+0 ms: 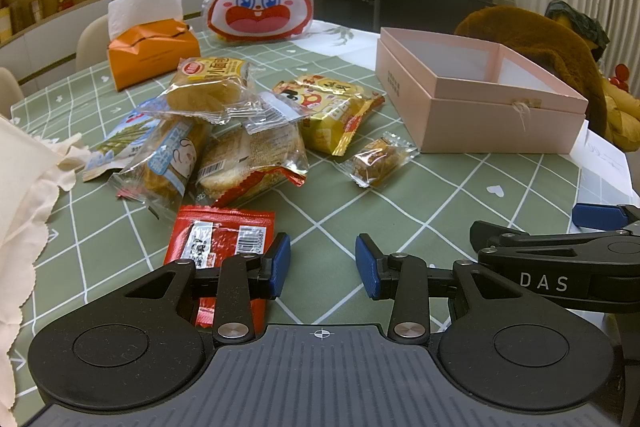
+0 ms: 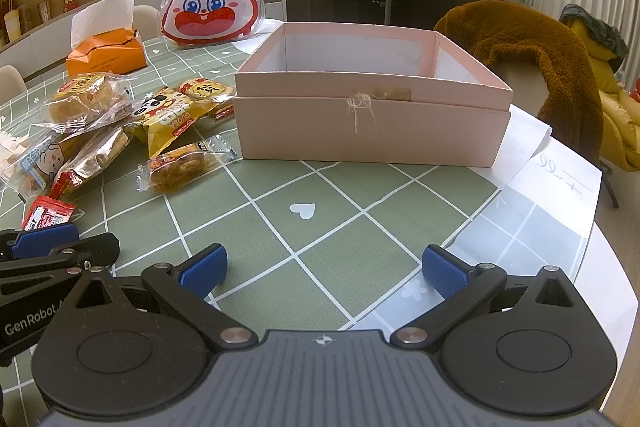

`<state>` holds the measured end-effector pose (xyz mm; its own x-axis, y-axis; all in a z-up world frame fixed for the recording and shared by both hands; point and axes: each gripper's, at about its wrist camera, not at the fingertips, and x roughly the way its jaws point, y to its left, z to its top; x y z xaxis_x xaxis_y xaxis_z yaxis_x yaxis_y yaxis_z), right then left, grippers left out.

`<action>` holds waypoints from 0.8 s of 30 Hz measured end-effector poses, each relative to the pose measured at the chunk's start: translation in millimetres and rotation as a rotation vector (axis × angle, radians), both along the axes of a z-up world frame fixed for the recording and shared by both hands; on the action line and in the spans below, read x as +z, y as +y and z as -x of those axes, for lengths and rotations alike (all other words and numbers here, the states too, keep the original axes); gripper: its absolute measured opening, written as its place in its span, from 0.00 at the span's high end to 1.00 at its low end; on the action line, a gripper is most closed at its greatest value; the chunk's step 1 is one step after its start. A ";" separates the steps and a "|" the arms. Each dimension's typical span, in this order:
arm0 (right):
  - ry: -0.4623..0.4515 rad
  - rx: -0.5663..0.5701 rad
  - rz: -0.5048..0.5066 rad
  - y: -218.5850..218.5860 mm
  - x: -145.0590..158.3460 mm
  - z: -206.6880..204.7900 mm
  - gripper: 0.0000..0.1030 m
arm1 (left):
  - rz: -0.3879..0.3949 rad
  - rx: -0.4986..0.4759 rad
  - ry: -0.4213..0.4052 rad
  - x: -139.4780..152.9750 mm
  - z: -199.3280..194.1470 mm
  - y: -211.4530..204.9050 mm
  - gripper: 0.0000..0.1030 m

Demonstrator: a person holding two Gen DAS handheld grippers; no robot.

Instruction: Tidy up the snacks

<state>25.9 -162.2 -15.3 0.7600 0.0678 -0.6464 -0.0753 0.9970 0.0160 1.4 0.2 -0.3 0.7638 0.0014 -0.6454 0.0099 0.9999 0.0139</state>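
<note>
Snacks (image 1: 224, 131) piled left of my pink box (image 2: 372, 131); left gripper (image 1: 322, 263) half open, right gripper (image 2: 324, 267) wide, both empty

Open cloth lower centre; pink box (image 2: 372, 131) blocks upper centre, snack pile (image 2: 100, 135) crowds the left edge.
</note>
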 end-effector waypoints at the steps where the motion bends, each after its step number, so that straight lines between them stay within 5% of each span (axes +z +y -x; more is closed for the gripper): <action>1: 0.000 0.000 0.000 0.0 0.0 0.0 0.00 | 0.000 0.000 0.000 0.0 -0.3 0.1 0.59; 24: -0.002 0.000 -0.001 -0.4 -0.3 0.3 0.00 | 0.001 0.000 -0.001 -0.2 -1.4 -2.3 0.59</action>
